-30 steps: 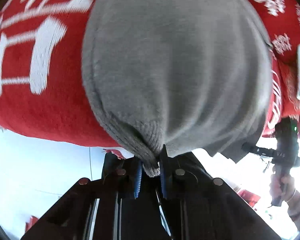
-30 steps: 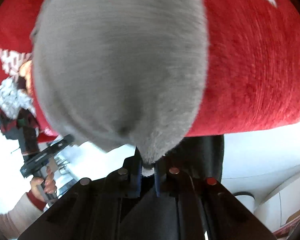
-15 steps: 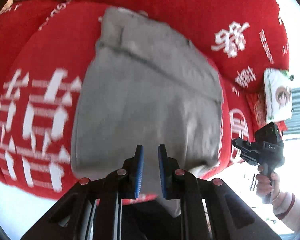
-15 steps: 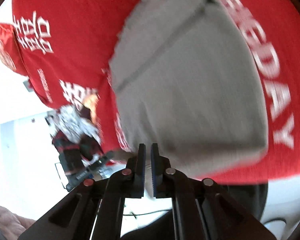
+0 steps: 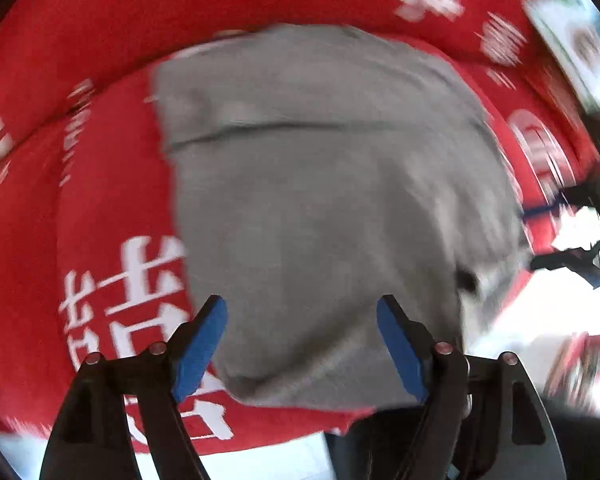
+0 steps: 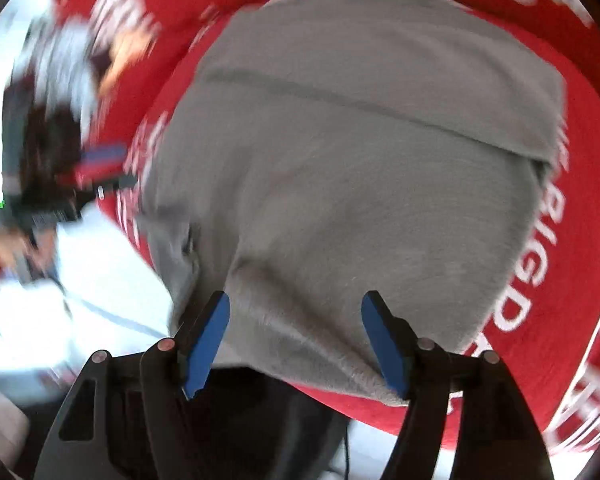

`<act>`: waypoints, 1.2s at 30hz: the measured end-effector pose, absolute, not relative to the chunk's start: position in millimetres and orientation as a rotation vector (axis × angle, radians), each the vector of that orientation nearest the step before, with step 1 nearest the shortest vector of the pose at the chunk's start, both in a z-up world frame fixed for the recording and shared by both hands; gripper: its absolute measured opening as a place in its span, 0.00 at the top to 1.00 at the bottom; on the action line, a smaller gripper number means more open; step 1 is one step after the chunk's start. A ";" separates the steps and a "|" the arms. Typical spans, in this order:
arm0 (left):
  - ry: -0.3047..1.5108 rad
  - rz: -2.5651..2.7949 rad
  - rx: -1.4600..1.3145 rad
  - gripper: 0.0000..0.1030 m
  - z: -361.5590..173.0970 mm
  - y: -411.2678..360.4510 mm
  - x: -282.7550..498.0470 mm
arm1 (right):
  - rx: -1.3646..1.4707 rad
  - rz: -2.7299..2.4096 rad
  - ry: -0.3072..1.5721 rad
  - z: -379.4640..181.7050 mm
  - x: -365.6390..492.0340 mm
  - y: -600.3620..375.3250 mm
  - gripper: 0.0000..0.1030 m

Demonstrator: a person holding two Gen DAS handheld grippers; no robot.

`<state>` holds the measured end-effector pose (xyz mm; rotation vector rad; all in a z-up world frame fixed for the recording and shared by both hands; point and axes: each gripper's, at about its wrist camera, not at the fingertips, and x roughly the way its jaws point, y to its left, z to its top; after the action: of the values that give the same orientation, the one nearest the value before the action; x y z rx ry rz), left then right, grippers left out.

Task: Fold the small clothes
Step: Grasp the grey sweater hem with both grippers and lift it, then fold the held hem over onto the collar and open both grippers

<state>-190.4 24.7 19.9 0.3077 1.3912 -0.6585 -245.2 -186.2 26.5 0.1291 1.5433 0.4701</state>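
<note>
Grey garment (image 5: 332,200) lies folded on red cloth w/ white lettering (image 5: 112,184), seen from above in both wrist views. A fold line runs across its far part; near edge sits close to the cloth's front border. One corner on the side toward the other hand looks rumpled, detail lost to blur.

Left gripper (image 5: 302,336): jaws opening, blue pads wide apart, nothing pinched between them. Garment shows in the gap below, not touched by either pad. Released.

Right gripper (image 6: 296,334): jaws opening as well, blue pads spread, no fabric clamped. Garment's near edge shows under the gap, clear of the pads as far as the blur allows. Released.

Both grippers point steeply down at the garment.

Right gripper also appears at the right edge of the left wrist view (image 5: 572,248), dark and smeared. Left gripper shows at the left of the right wrist view (image 6: 60,196), w/ a hand under it; too blurred for detail.

Flat printed packet (image 5: 568,28) lies at far right on the red cloth, well apart from the garment.
</note>
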 end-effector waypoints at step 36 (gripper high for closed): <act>1.106 -0.507 0.082 0.89 76.3 19.7 26.1 | -0.224 0.034 1.123 125.2 -101.3 -239.0 0.94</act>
<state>26.1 19.7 76.3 0.0820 1.1061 -0.5068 -101.3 -239.0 125.2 -0.2236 1.1233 0.0335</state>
